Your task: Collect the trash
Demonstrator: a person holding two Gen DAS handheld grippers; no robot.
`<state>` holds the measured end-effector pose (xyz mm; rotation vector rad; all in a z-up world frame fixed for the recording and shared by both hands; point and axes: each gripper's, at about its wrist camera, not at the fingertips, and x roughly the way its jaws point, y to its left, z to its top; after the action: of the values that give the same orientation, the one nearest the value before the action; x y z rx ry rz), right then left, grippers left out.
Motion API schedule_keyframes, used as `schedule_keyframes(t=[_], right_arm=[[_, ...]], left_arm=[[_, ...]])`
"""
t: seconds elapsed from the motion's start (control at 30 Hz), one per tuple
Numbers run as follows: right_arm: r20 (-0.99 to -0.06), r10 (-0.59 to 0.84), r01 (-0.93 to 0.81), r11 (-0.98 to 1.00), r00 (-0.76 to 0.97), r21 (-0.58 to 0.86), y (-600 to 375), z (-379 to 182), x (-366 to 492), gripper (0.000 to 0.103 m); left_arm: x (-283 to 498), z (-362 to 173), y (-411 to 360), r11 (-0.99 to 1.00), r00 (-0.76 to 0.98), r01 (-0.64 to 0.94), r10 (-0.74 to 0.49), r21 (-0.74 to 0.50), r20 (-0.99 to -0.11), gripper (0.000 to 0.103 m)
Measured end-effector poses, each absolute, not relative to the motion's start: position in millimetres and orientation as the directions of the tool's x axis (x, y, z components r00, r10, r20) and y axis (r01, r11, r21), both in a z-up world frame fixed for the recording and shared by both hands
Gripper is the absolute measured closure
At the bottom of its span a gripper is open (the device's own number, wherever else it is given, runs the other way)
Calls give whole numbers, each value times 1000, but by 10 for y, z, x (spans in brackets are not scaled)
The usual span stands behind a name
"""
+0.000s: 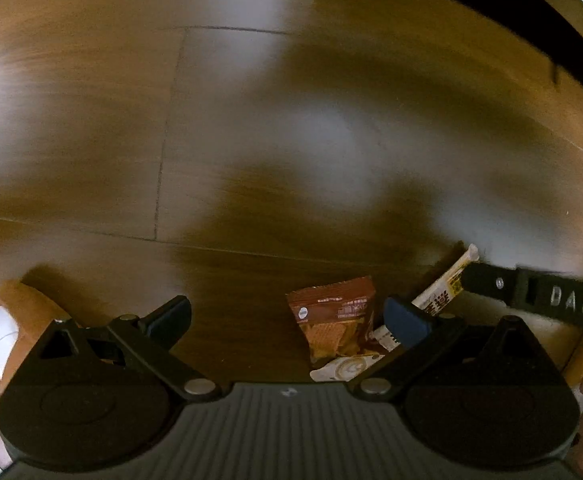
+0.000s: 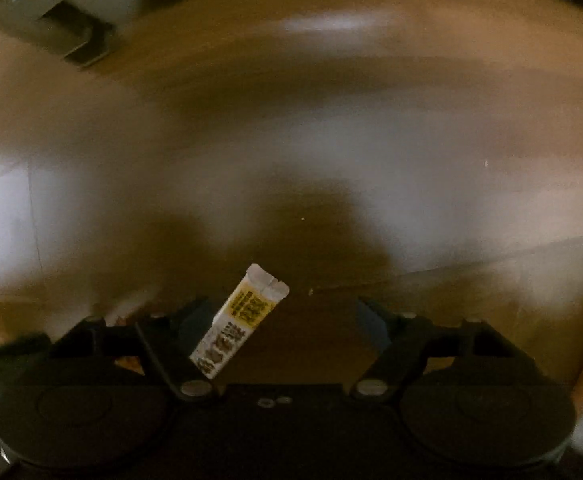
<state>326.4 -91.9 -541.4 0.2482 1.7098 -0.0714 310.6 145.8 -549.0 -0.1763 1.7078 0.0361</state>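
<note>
A: Nearest the lens, the left tongs [image 1: 287, 322] point straight down at a wooden floor [image 1: 131, 140], jaws spread wide and holding nothing. At far left, beside the left jaw, sits a brown shape with a white patch [image 1: 5, 328]; what it is cannot be told.

B: And the trash?

A: Three pieces show in the left wrist view, all on the floor toward the right. A brown snack packet [image 1: 333, 320] lies between the jaws, nearer the right one. A white wrapper with a round emblem [image 1: 343, 368] pokes out beneath it. A long white-and-yellow wrapper [image 1: 447, 284] lies further right, partly behind the right jaw.

B: The other hand?

A: The right tongs [image 2: 287, 324] also face the floor, jaws parted. The white-and-yellow wrapper [image 2: 239, 322] lies tilted between them, close against the left jaw and well apart from the right; no pad presses on it. A black arm of that tool, lettered "DAS" [image 1: 563, 300], crosses the left view's right edge.

B: Room to move?

A: Bare boards ahead of both tools. Dark furniture edges [image 1: 531, 20] stand far off at the top; a grey frame [image 2: 59, 20] sits at upper left in the right view.
</note>
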Motion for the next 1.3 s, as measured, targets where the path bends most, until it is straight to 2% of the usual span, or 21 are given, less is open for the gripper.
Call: schedule_keyframes(t=[0.23,0.4,0.57,0.67,0.73,0.9,1.1,1.13,1.17,1.3], right_arm=[[-980,130,270,959,-152,85,-856,-5504,3245,44],[-977,133,303,950,-165,78,-780,-5584,3255,52],[-978,135,327,942,-157,77,-806,-5595,3267,56],[-982,112,297,953,-154,62,-728,-5604,3239,71],[-981,115,292,954,-155,65,-765,-5624,3221,74],[-984,106,261,963,-145,65,-758,-5623,3219,80],[-993,74,181,982,-89,57,-853,-5473,3166,82],[-995,68,163,985,-79,54,-872,-5427,3161,82],[-996,62,149,988,-67,52,-915,-5386,3162,82],[-999,51,119,992,-19,48,-1017,-5156,3134,82]], left_arm=[[3094,-5573,1372,994,-146,-72,-88,-78,-985,1],[3103,-5623,1393,994,-152,-72,-93,-83,-984,16],[3117,-5688,1368,992,-162,-85,-110,-97,-981,30],[3121,-5678,1366,992,-153,-85,-102,-89,-983,30],[3077,-5716,1325,994,-151,-73,-93,-83,-984,31],[3017,-5731,1216,997,-143,-56,-62,-55,-988,42],[3020,-5700,1281,994,-104,-60,-94,-88,-990,66],[3032,-5677,1282,995,-96,-52,-95,-90,-991,82],[3046,-5655,1297,994,-96,-46,-100,-95,-990,89],[3052,-5571,1329,996,-88,-27,-92,-89,-992,92]])
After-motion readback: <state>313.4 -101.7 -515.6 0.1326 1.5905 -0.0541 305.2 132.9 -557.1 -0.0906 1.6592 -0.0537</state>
